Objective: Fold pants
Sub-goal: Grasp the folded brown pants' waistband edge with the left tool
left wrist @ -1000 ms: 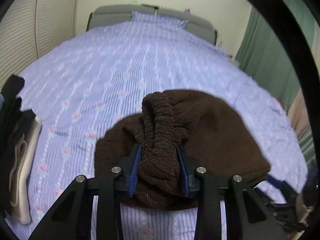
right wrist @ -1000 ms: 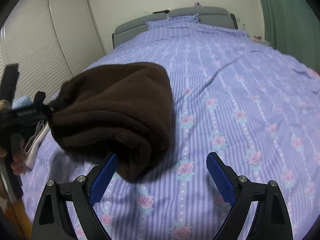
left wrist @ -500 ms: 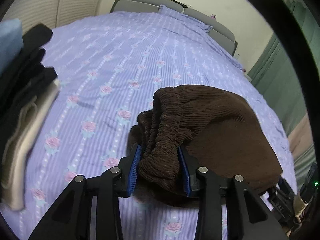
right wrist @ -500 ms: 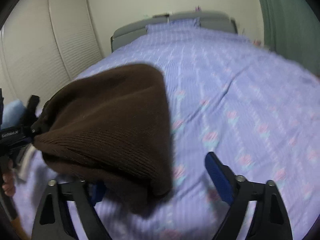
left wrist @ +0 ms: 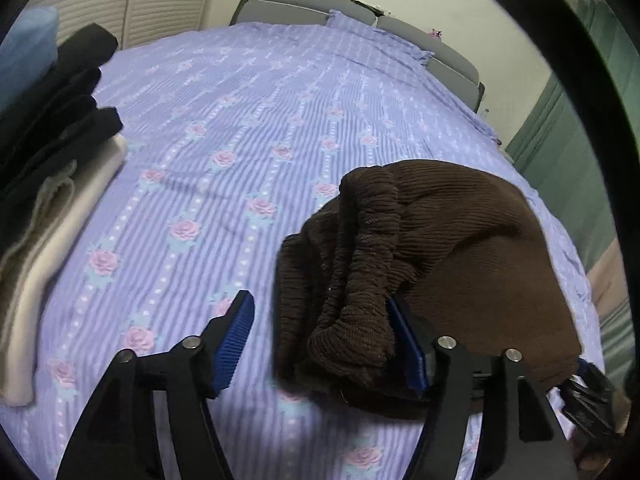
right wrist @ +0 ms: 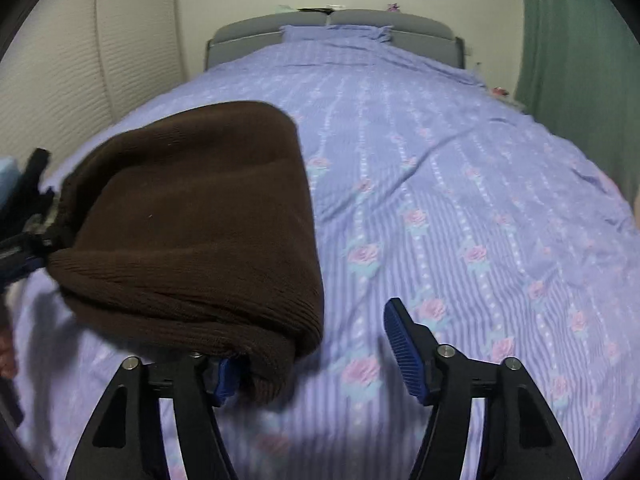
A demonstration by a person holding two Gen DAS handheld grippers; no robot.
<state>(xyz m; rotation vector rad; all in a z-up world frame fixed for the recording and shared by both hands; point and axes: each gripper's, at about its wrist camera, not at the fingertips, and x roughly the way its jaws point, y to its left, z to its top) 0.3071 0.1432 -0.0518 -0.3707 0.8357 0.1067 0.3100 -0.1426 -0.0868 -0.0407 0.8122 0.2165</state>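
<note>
The folded brown corduroy pants (left wrist: 440, 264) lie as a thick bundle on the purple flowered bedspread (left wrist: 240, 128). My left gripper (left wrist: 324, 340) is open; the gathered waistband rests against its right finger (left wrist: 408, 352), and its left finger stands apart. In the right wrist view the pants (right wrist: 192, 220) lie to the left. My right gripper (right wrist: 316, 352) is open, and the bundle's near corner lies over its left finger. The left gripper (right wrist: 24, 248) shows at the pants' far left end.
A stack of folded clothes (left wrist: 48, 152), black, cream and light blue, lies at the left edge of the bed. A grey headboard (right wrist: 340, 28) is at the far end, a louvred wardrobe (right wrist: 100, 60) on the left and a green curtain (right wrist: 580, 60) on the right.
My left gripper has opened and let go of the waistband it was clamping. The pants bundle has come closer to my right gripper, now over its left finger.
</note>
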